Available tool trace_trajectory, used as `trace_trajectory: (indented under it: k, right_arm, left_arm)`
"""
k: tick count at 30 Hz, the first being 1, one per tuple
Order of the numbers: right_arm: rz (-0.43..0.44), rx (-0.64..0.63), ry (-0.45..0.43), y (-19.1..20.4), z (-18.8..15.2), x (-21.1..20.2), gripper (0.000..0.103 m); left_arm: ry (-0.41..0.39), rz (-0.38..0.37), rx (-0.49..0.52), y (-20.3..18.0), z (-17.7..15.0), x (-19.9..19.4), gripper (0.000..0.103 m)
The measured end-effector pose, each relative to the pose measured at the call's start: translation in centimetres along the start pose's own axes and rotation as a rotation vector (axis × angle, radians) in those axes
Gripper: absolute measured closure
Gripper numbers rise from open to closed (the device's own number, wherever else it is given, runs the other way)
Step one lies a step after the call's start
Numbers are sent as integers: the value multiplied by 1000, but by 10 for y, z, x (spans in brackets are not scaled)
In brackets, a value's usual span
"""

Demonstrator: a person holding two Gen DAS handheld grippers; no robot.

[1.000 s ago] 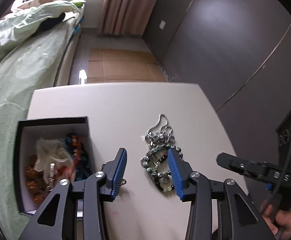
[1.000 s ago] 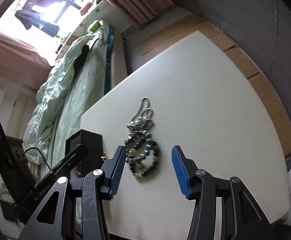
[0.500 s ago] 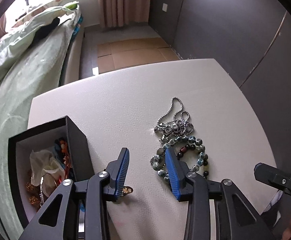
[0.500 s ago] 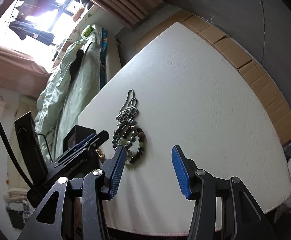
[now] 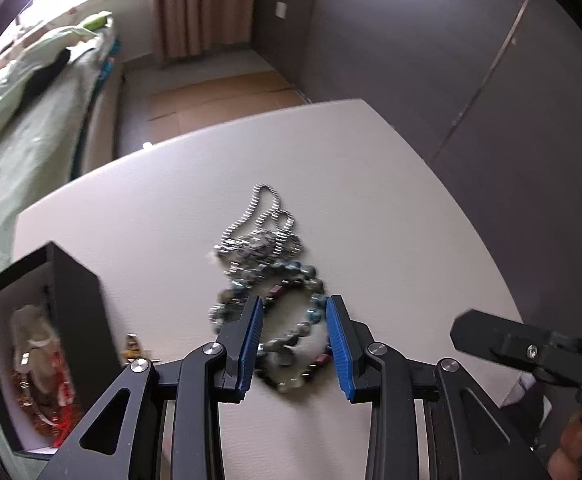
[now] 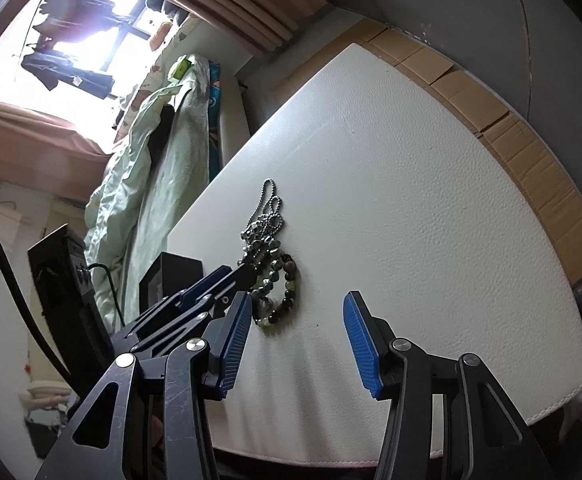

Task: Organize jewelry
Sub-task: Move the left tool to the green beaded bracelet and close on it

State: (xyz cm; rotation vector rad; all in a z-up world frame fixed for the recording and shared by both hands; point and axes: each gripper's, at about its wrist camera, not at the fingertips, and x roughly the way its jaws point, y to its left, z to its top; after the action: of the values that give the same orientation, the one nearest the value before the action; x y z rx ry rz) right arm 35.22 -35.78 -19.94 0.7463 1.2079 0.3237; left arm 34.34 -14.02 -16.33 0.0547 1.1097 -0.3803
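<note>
A pile of jewelry lies on the white table: a silver ball chain and beaded bracelets in grey, green and dark red. My left gripper is open, with its blue pads on either side of the bracelets, just above them. The pile also shows in the right wrist view. My right gripper is open and empty, to the right of the pile. A black jewelry box stands open at the left with several pieces inside.
A small gold piece lies on the table beside the box. A bed with green bedding runs along the table's left side. Dark wall panels stand at the right. Cardboard covers the floor beyond the table.
My left gripper has moved right from beside the box to over the bracelets and has opened a little wider. My right gripper has stayed open and shifted slightly.
</note>
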Motion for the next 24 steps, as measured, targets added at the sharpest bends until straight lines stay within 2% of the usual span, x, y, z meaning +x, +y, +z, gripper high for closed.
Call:
trace_trajectory:
  k: [3,8,10,11,12,13,14,16,17,18,20,21,24]
  right_arm:
    - [-2,23,-10,-7,2,-2,53]
    - [4,55,-16,-17,3,-6,53]
    - [4,53,-17,-16,3,-6,53]
    - [5,50,-16,-15,3,-6,53]
    - [7,46,-13,-15,3,-5,53]
    - [9,44,-11,-14,3,-5,53]
    - [11,41,-9,-13,2,-4,53]
    - [12,39,-8,-12,2,-4,53]
    - [12,38,-8,-12,2,-4,53]
    - [12,38,-8,-12,2,-3,53]
    - [15,37,-8,-11,2,-3,53]
    - [14,35,-8,-10,2,-3,53]
    - [7,24,-7,-8,3,-2,53]
  left_arm:
    - [35,31,32,-4,0,13,68]
    - [11,65,75,-9,-1,15,68]
    - [15,57,82,-9,-3,14,69]
    - [30,21,83,-10,-4,14,69]
    - [64,-34,80,-11,-6,18,72]
    - [71,-39,94,-13,-9,18,73]
    - [61,-2,134,-17,-10,18,73]
    - [53,20,165,-22,-12,18,75]
    - [49,21,160,-21,-12,17,77]
    - [47,27,151,-19,-12,17,86]
    - [49,-5,115,-12,-11,15,87]
    - [49,-18,107,-10,-10,14,94]
    - [15,-41,90,-5,-7,3,94]
